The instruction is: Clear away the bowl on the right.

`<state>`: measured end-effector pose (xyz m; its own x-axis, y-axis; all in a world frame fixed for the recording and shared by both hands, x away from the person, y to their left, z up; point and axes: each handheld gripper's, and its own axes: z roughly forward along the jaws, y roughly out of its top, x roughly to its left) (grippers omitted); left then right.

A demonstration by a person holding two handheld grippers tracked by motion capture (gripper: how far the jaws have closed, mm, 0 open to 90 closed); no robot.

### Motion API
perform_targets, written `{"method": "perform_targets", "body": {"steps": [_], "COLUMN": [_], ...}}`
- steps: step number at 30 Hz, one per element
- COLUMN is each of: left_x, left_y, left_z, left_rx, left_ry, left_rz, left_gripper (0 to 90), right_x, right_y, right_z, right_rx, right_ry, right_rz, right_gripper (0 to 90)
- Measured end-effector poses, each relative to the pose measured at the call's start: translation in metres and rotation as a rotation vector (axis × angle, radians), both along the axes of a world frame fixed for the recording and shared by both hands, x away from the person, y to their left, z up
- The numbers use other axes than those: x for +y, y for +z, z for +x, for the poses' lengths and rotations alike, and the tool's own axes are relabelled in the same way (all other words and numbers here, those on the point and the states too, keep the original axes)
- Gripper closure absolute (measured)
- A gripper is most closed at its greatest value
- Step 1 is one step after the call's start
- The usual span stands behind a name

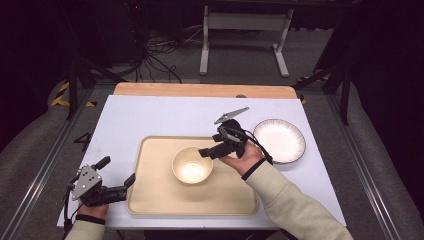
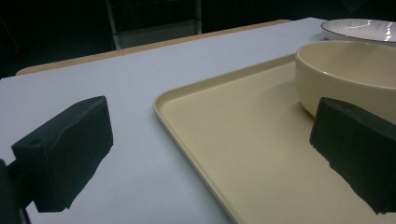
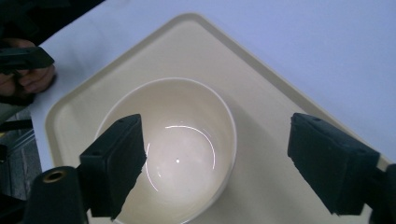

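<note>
Both arms wore pale cream sleeves [image 1: 290,200] ending in dark cuffs [image 1: 253,169]. The right gripper [image 1: 207,152] was matte black, a black cable looping off it and a grey three-cornered plate [image 1: 231,114] on top; the left gripper [image 1: 131,180] was black too, carrying a grey plate [image 1: 86,181] dotted with small dark holes. Up close, the jaws were blocky black pads with rough edges, a brass-ringed hole [image 3: 53,176] beside one.

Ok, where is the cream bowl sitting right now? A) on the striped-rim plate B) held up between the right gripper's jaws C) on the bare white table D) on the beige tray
D: the bowl stands on the tray, while the right gripper hangs over it with its jaws apart, touching nothing.
</note>
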<state>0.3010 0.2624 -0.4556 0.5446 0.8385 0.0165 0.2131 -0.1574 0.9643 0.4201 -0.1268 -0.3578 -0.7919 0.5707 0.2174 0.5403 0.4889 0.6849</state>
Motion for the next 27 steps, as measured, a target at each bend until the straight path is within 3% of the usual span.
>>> {"method": "perform_targets", "body": {"steps": [3,5,7,9,13,16,21,27], "left_x": [0.000,0.000,0.000,0.000,0.000,-0.001,-0.001,-0.001], "left_y": [0.000,0.000,0.000,0.000,0.000,0.000,0.000,0.000], "left_z": [0.000,0.000,0.000,0.000,0.000,0.000,0.000,0.000], "left_rx": [-0.001,-0.001,-0.001,-0.002,-0.002,-0.002,-0.003,-0.005], "left_ry": [-0.001,-0.001,-0.001,-0.001,-0.001,-0.001,-0.002,-0.004], "left_rz": [0.001,0.000,0.001,0.002,0.003,0.006,0.007,0.008], "left_gripper": [0.2,0.2,0.2,0.2,0.2,0.2,0.2,0.2], "right_x": [-0.004,-0.008,-0.010,-0.015,-0.020,-0.024,-0.028,-0.034], "right_y": [0.001,0.001,0.001,-0.001,-0.001,-0.004,-0.009,-0.013], "right_z": [-0.003,-0.007,-0.009,-0.012,-0.018,-0.021,-0.024,-0.027], "right_rx": [-0.021,-0.048,-0.067,-0.075,-0.130,-0.171,-0.193,-0.212], "right_ry": [0.000,0.040,0.045,0.054,0.057,0.101,0.120,0.102], "right_rz": [0.019,0.020,0.009,0.028,0.027,0.063,0.074,0.096], "right_gripper": [13.3,6.7,2.9,0.2,0.0,0.0,0.0,0.0]}}
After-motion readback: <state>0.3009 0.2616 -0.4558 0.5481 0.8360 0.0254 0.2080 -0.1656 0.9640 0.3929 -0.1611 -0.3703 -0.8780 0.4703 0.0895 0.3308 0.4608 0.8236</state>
